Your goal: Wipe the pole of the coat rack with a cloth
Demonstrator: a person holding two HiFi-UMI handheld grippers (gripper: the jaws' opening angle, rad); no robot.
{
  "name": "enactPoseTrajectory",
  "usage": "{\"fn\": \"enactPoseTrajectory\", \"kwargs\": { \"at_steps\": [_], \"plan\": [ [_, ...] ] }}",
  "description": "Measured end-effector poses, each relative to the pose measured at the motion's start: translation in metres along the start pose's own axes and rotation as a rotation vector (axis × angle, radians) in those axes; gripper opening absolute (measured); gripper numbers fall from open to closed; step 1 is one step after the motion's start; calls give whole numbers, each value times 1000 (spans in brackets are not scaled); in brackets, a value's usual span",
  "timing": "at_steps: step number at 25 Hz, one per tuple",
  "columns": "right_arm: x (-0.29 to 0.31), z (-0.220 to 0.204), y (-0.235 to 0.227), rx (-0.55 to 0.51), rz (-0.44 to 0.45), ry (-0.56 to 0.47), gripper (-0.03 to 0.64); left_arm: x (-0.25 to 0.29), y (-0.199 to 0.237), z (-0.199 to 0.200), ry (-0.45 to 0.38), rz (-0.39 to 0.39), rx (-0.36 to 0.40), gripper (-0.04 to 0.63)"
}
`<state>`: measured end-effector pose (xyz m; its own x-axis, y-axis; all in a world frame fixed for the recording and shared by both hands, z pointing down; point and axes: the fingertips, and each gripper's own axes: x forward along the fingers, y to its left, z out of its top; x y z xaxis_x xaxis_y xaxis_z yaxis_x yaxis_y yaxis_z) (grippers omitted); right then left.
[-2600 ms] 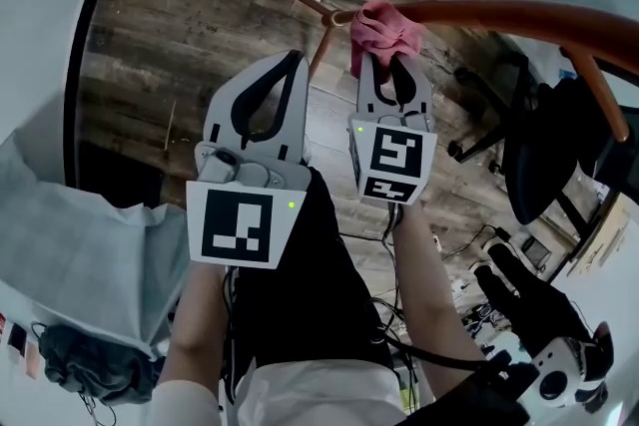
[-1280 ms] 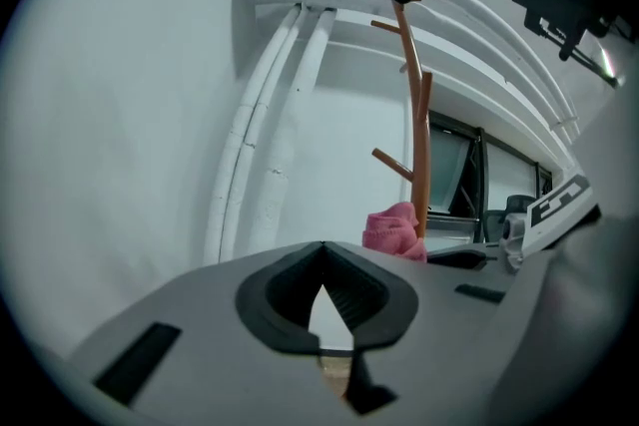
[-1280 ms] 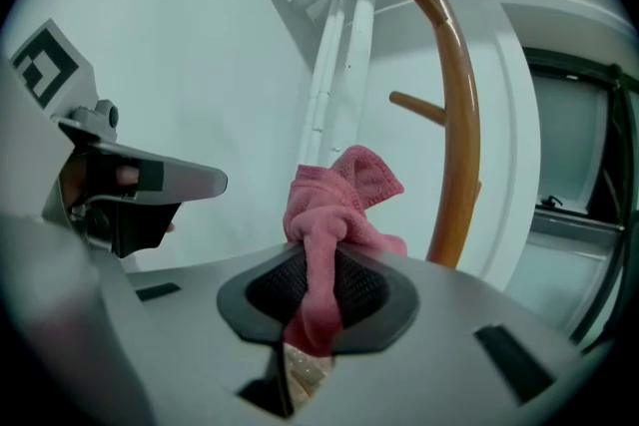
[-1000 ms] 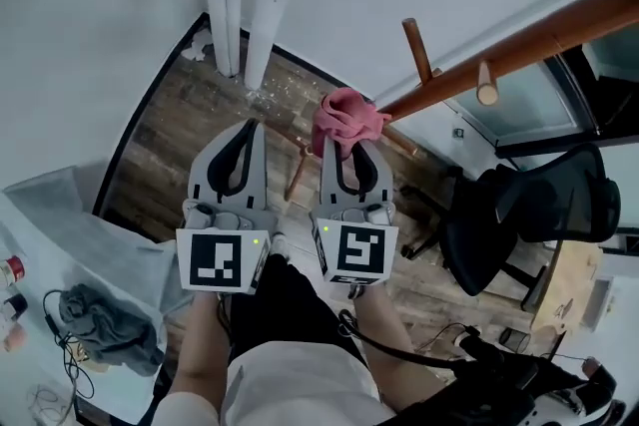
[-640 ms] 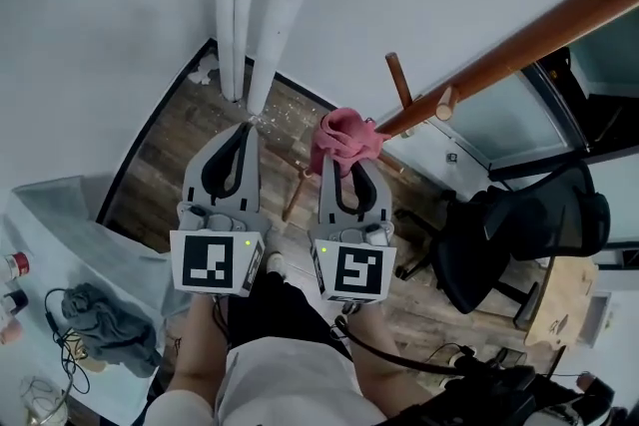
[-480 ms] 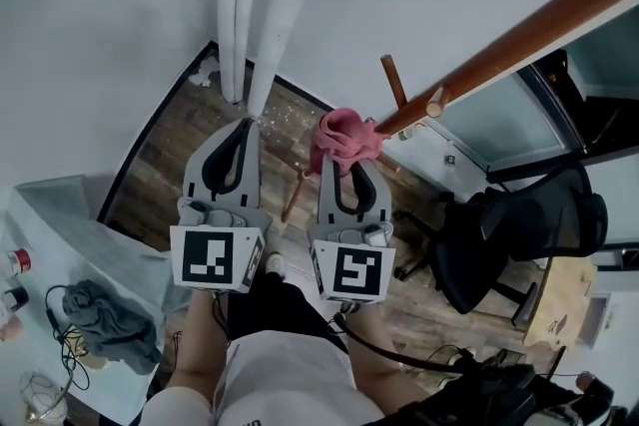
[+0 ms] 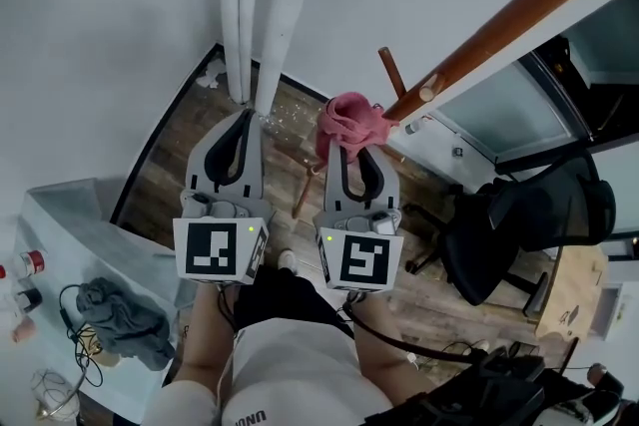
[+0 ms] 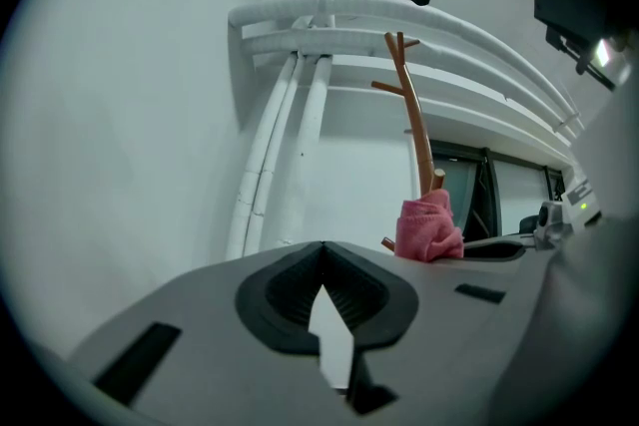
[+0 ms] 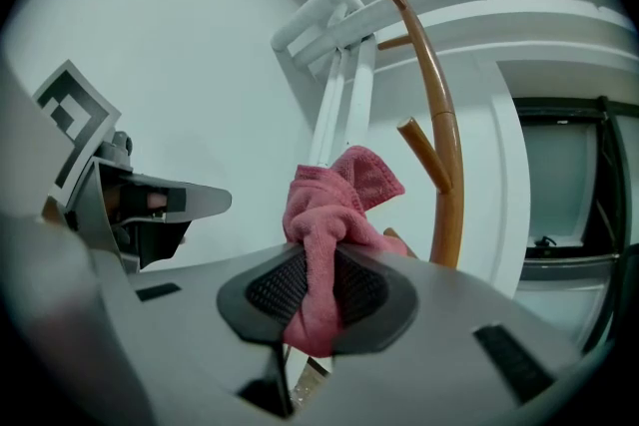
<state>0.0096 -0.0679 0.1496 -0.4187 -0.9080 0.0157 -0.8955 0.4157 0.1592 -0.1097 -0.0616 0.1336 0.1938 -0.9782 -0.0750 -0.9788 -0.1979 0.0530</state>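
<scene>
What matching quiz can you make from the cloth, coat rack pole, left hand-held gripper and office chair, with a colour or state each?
1. cloth
2. coat rack pole
3. left hand-held gripper
4. office chair

A. black
B. shut, empty
C. reddish-brown
D. clamped in the right hand-held gripper

Pairs: 1-D, 2-C, 3-B, 4-A

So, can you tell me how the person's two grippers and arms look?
The left gripper and the right gripper are light grey tongs, each a tapering loop lined with black ribbed pads. Each carries a white cube with black square markers and a small green light. A black cable leaves the right one. The forearms have no sleeves; the person wears a white top.
</scene>
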Motion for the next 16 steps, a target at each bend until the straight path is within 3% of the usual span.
{"fn": "enactPoseTrajectory", "kwargs": {
  "at_steps": [7,16],
  "plan": [
    [0,-5,1,-28,8,33,71,3,-3,0,1,-21,11,14],
    [3,4,3,-6,-1,-3,71,5,-2,1,0,-28,15,14]
  ]
}}
